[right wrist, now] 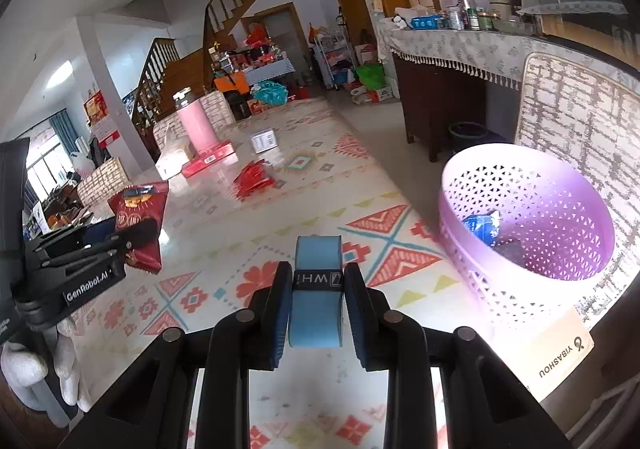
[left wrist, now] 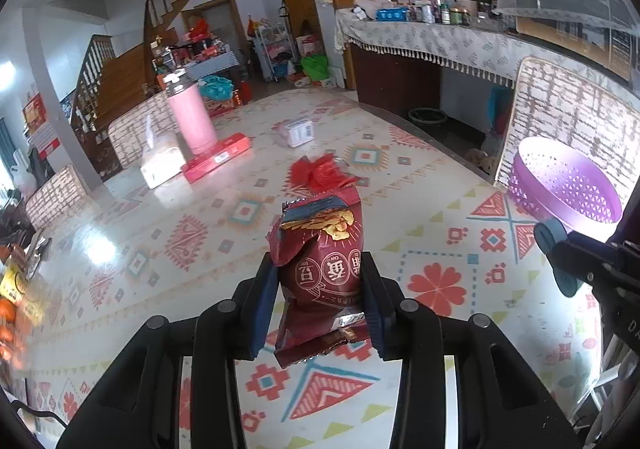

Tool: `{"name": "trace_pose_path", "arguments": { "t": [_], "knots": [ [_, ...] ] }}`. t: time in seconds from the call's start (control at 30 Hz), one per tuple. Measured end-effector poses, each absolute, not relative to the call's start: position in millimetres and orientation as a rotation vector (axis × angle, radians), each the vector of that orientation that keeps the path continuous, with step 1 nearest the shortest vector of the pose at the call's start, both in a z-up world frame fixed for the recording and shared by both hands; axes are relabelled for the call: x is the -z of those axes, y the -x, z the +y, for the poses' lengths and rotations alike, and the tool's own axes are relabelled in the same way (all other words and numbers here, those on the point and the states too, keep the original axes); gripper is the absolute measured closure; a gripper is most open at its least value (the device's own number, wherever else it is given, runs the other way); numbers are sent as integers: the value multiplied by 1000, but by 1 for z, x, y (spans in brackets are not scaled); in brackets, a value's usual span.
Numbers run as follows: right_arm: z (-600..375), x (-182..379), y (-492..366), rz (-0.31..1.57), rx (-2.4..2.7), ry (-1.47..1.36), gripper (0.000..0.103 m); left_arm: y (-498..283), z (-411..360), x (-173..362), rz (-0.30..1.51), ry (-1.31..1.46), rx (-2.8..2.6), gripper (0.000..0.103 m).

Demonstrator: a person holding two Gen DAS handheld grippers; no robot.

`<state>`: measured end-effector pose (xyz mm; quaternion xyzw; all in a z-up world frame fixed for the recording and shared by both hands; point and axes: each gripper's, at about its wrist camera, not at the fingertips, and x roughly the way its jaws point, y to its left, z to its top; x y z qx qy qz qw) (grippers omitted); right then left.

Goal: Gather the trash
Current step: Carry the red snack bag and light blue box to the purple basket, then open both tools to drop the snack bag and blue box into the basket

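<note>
Snack bag (left wrist: pixel 320 273): light, crinkly, slippery foil; my left hand-held gripper (left wrist: pixel 320 309) pinches mid-body. Right hand-held gripper (right wrist: pixel 316 313) clamps blue tape roll (right wrist: pixel 316 301), stiff. Basket (right wrist: pixel 472 281) near.

On the table (right wrist: pixel 240 233), the perforated basket (right wrist: pixel 528 241) sits at the right edge, with a crumpled wrapper (right wrist: pixel 482 227) lying inside it against the near-left wall. A loose wrapper (right wrist: pixel 254 179) lies mid-table, well left of the basket. Behind it stands a small box (right wrist: pixel 264 141). Further left, a tall bottle (right wrist: pixel 196 125) stands on a flat box (right wrist: pixel 208 161), with a tissue box (right wrist: pixel 172 159) just beside on the left. A counter (right wrist: pixel 460 45) crowded with bottles runs behind the basket.
</note>
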<state>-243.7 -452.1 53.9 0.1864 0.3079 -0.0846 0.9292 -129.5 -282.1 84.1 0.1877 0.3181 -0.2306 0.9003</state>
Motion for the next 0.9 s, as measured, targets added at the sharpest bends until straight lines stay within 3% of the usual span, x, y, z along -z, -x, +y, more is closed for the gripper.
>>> {"name": "trace_pose_path", "arguments": {
  "t": [0.47,0.9],
  "knots": [
    [-501,-53,250,620,212,-393,74,132,-341,-78,676,-450,556,65],
    [-588,-69,263,585,391,-390,74,121,-455,-107,668,-467,771,65]
  ]
}}
